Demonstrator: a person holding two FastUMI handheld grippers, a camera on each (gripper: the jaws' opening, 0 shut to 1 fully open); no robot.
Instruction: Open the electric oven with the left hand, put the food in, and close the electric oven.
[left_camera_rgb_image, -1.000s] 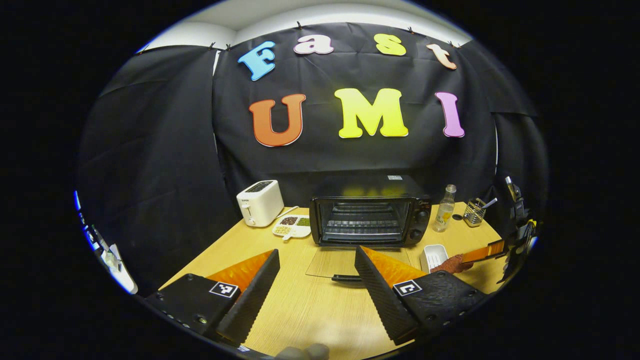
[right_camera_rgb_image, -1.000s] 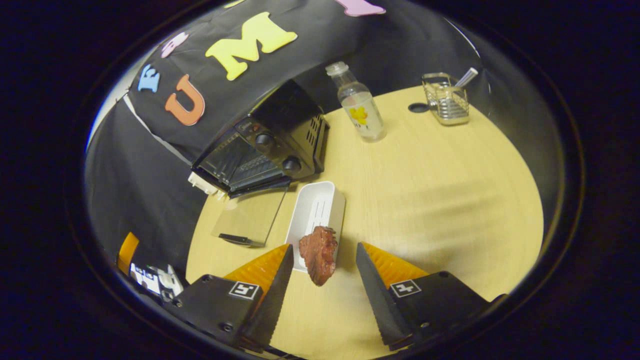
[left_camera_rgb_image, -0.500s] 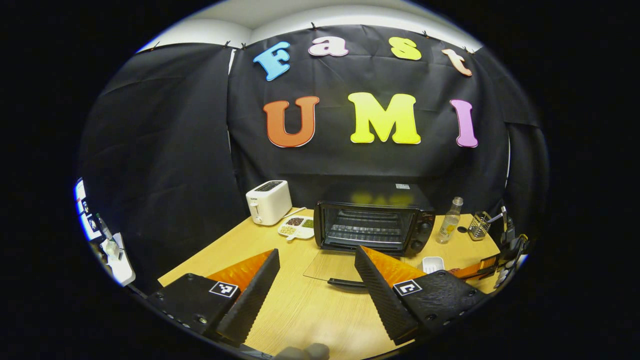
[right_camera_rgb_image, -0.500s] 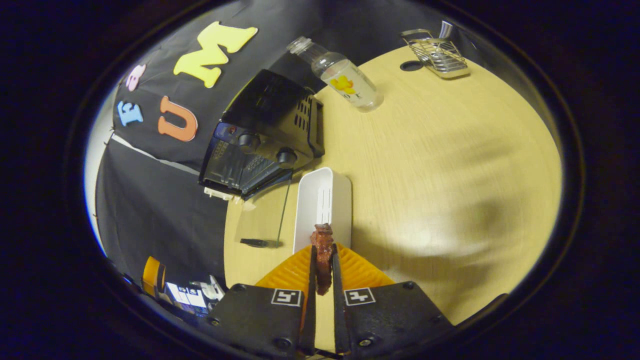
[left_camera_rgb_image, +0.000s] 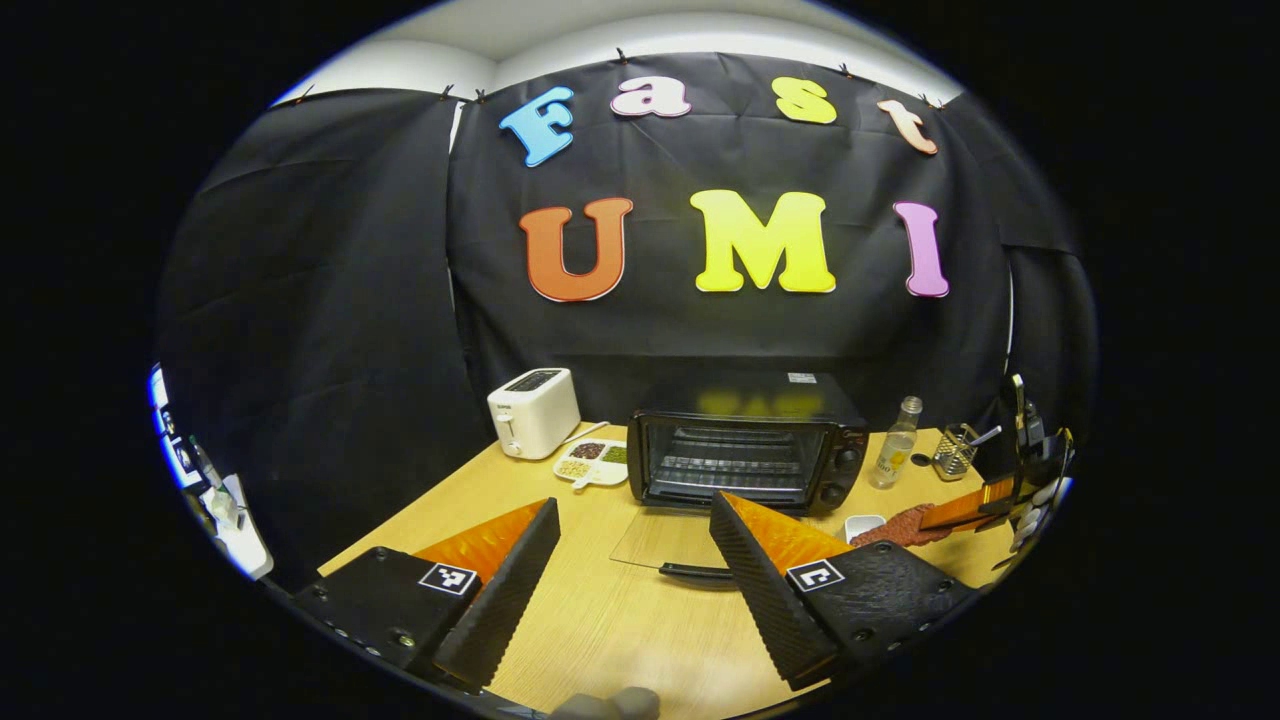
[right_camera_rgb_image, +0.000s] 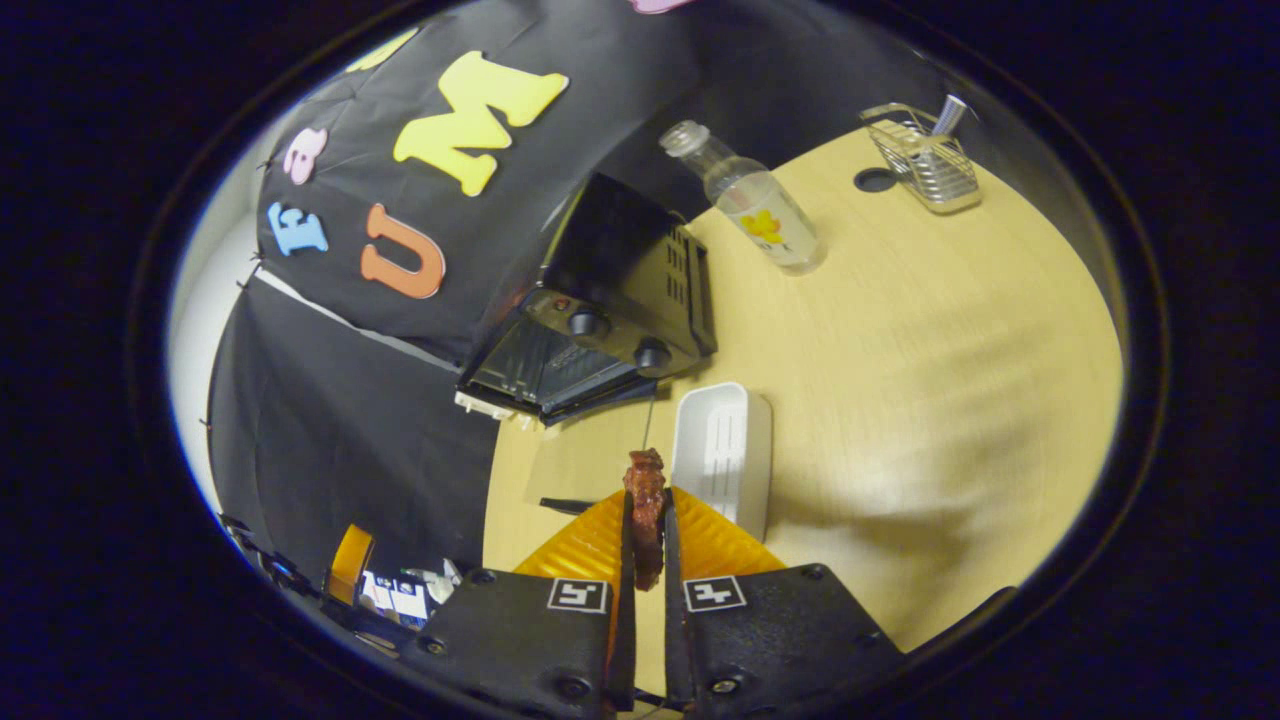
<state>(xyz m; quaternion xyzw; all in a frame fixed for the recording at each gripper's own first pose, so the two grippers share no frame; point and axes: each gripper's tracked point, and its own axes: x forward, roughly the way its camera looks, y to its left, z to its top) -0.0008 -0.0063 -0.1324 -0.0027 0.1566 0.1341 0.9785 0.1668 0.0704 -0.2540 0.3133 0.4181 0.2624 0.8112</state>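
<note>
The right gripper (right_camera_rgb_image: 646, 560) pinches a rough, reddish-brown piece of food (right_camera_rgb_image: 645, 515) between ribbed orange-and-black fingers, lifted clear above the pale wood-grain table (right_camera_rgb_image: 930, 380), just beside a white rectangular tray (right_camera_rgb_image: 722, 455). The left gripper (left_camera_rgb_image: 632, 570) hangs spread wide and empty over bare tabletop. Ahead, the black electric oven (left_camera_rgb_image: 745, 455) stands open, its glass door (left_camera_rgb_image: 665, 535) lying flat toward the table edge. A clear bottle (right_camera_rgb_image: 750, 200) and wire caddy (right_camera_rgb_image: 925, 160) stand well apart beyond it; a white toaster (left_camera_rgb_image: 533, 410) stands left.
</note>
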